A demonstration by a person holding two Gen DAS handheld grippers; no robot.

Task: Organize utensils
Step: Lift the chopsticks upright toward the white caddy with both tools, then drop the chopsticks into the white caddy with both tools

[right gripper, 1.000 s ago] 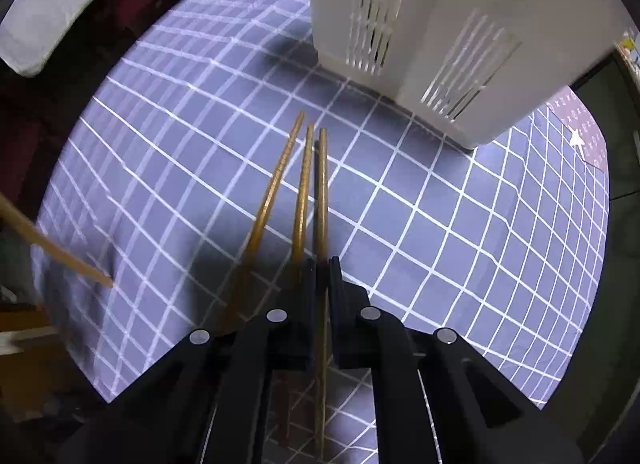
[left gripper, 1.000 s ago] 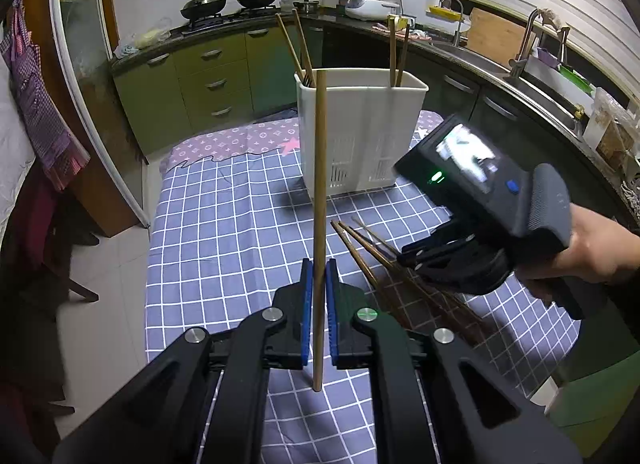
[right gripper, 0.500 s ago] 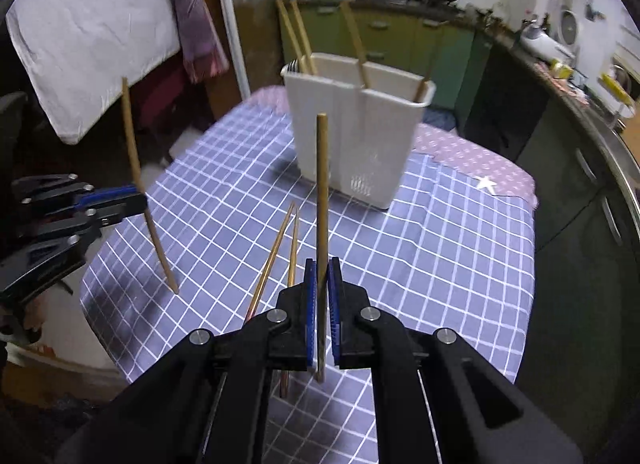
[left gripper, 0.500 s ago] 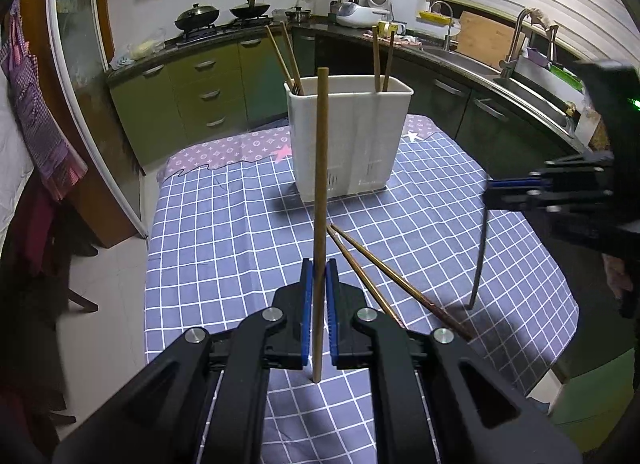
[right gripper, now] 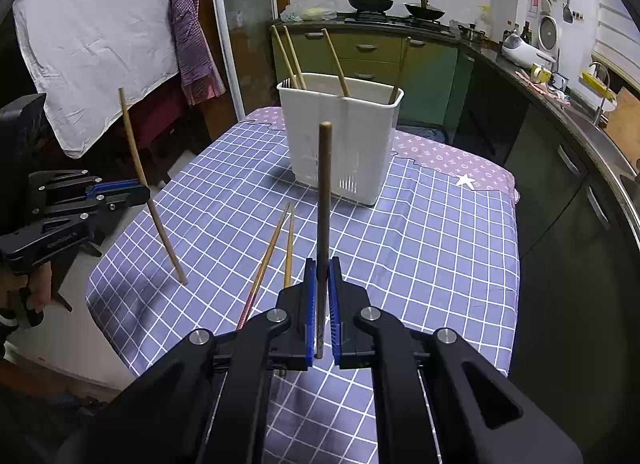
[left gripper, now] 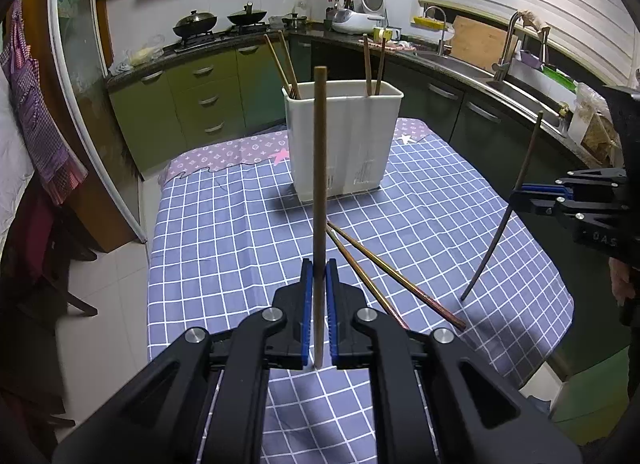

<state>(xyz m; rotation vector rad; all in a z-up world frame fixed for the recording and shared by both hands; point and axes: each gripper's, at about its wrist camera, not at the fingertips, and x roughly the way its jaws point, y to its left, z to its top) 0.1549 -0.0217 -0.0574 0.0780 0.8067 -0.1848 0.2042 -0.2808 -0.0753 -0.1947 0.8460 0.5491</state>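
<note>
My left gripper [left gripper: 316, 276] is shut on a wooden chopstick [left gripper: 319, 184] held upright above the near end of the table. My right gripper [right gripper: 322, 272] is shut on another chopstick [right gripper: 324, 200], also upright. Each gripper shows in the other's view: the right gripper [left gripper: 520, 194] at the right edge, the left gripper [right gripper: 140, 192] at the left edge. Two chopsticks [left gripper: 384, 272] lie loose on the checked cloth; in the right wrist view these loose chopsticks [right gripper: 276, 244] lie just ahead of my fingers. The white utensil holder [left gripper: 344, 140] stands mid-table with several chopsticks in it; it is also the white holder [right gripper: 340, 140] ahead of the right gripper.
The table carries a blue checked tablecloth [left gripper: 224, 232] over a purple patterned one [right gripper: 448, 156]. Green cabinets [left gripper: 200, 100], a stove with pans [left gripper: 218, 20] and a sink counter [left gripper: 472, 68] ring the table. A white sheet [right gripper: 92, 28] and a checked apron [right gripper: 192, 32] hang at the left.
My right gripper rose off the table with one chopstick from the loose group and tilted up toward the holder. The left gripper stayed put with its chopstick.
</note>
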